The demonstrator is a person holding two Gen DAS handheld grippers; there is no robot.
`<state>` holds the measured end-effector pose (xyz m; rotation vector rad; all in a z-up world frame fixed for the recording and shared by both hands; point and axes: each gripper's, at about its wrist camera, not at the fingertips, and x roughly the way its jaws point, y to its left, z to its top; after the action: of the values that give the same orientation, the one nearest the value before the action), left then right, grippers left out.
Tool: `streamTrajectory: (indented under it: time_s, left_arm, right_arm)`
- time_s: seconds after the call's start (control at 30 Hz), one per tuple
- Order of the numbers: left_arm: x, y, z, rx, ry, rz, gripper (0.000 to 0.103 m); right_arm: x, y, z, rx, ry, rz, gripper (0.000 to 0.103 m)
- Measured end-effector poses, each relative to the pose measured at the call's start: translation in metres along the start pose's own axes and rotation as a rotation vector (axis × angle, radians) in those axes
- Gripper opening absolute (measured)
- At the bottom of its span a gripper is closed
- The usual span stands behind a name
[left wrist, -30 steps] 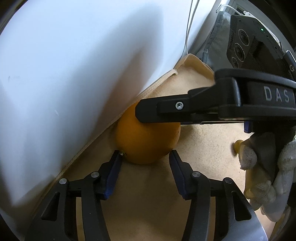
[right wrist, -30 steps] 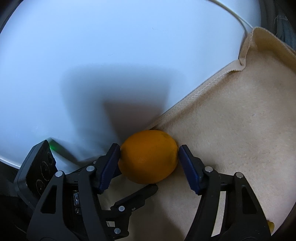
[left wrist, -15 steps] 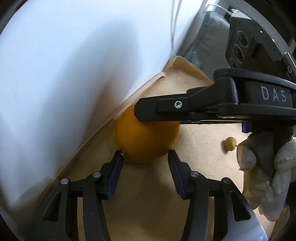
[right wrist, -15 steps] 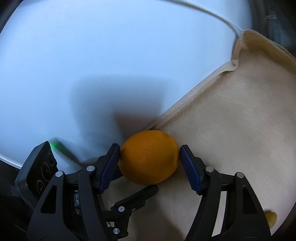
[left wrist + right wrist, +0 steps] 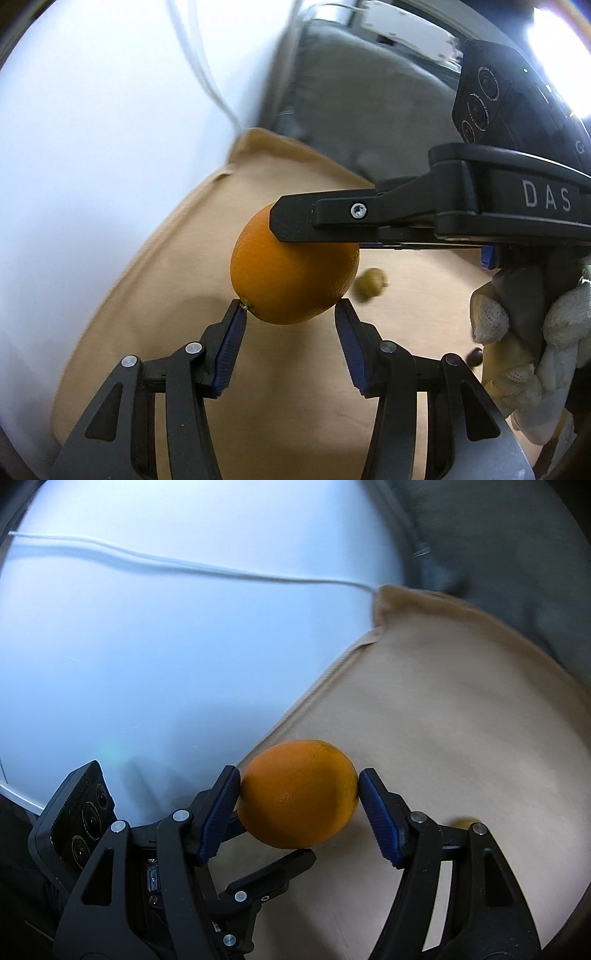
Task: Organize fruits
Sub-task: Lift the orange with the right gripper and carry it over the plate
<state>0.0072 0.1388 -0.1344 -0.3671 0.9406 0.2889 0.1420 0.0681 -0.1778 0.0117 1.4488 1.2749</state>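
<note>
An orange [image 5: 291,273] is held above the tan cloth [image 5: 177,295]. My right gripper [image 5: 299,786] is shut on the orange [image 5: 299,794], its blue pads pressing both sides. In the left wrist view the right gripper's upper finger [image 5: 332,218] crosses over the orange from the right. My left gripper [image 5: 288,314] is just below the orange, its blue pads at the fruit's lower edges. The left gripper's fingers show under the orange in the right wrist view [image 5: 273,875].
A white wall [image 5: 92,147] with a white cable [image 5: 184,565] stands behind the cloth. A small yellowish fruit [image 5: 369,282] and a dark small fruit [image 5: 474,356] lie on the cloth. A grey cushion [image 5: 369,110] lies beyond the cloth's far edge.
Both grippers have risen and pulled away from the wall with the orange. More of the cloth, the cable and the grey cushion have come into view.
</note>
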Motion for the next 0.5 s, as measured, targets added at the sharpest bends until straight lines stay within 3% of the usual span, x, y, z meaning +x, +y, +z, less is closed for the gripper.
streamTrajectory:
  time_s: [0.2,0.5]
  left_arm:
    - [0.014,-0.028,0.002,0.065,0.008,-0.057,0.049]
    - [0.019,-0.087,0.004,0.179,0.028,-0.143,0.049]
  right_arm:
    - [-0.036,-0.009,-0.006,0.048,-0.064,-0.037,0.07]
    - [-0.093,-0.039,-0.052,0.137,-0.164,-0.097,0.07]
